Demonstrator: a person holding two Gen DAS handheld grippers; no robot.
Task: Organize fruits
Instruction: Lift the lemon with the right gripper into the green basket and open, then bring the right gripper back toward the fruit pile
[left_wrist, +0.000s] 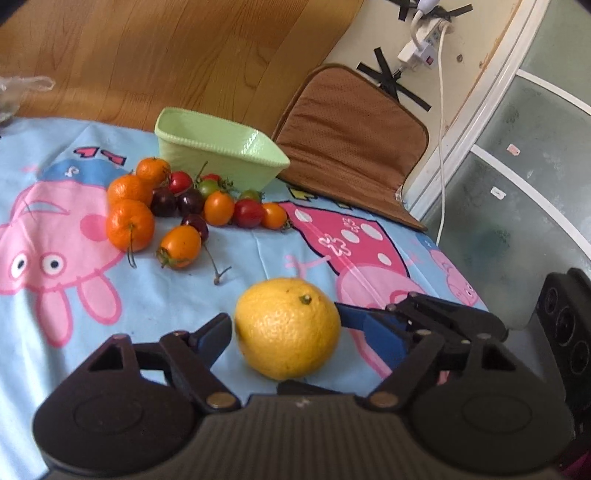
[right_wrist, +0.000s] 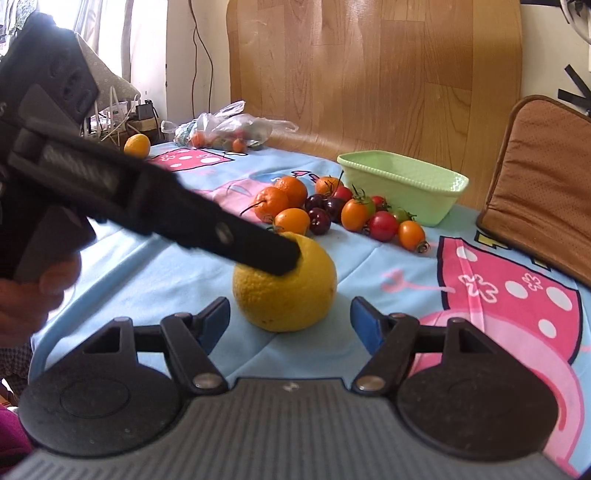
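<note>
Yellow citrus (left_wrist: 288, 328): 1 piece, large, stem end up, resting on the blue cartoon-print cloth (left_wrist: 166, 302), nearest to both cameras and apart from the other fruit.

Left gripper (left_wrist: 284, 321): we log its jaws at a medium spread, set either side of the yellow citrus. The right-hand blue pad (left_wrist: 351, 317) touches the peel; the opposite fingertip sits just beside it. From the right wrist view 1 black finger lies against the fruit's upper side. We cannot tell whether the fruit is truly clamped.

Right gripper (right_wrist: 290, 321): jaws apart, nothing held. Cloth shows between each blue pad and the citrus, which lies just ahead of the tips.

Person's hand (right_wrist: 22, 295): at the left edge, gripping the handle of the left gripper.

Fruit pile (left_wrist: 184, 206): behind the citrus, beside the basket. We count 3 mandarins (left_wrist: 129, 225), several orange, red and green cherry tomatoes (left_wrist: 181, 245), and dark cherries (left_wrist: 164, 202) with stems.

Green basket (left_wrist: 221, 147): 1, rectangular, upright, at the far edge of the cloth, with no fruit visible inside.

Brown cushion (left_wrist: 351, 147): to the right of the basket.

Plastic bag (right_wrist: 229, 129): at the far left corner, holding more small fruit.

Small yellow fruit (right_wrist: 136, 145): 1, left of the bag.
</note>
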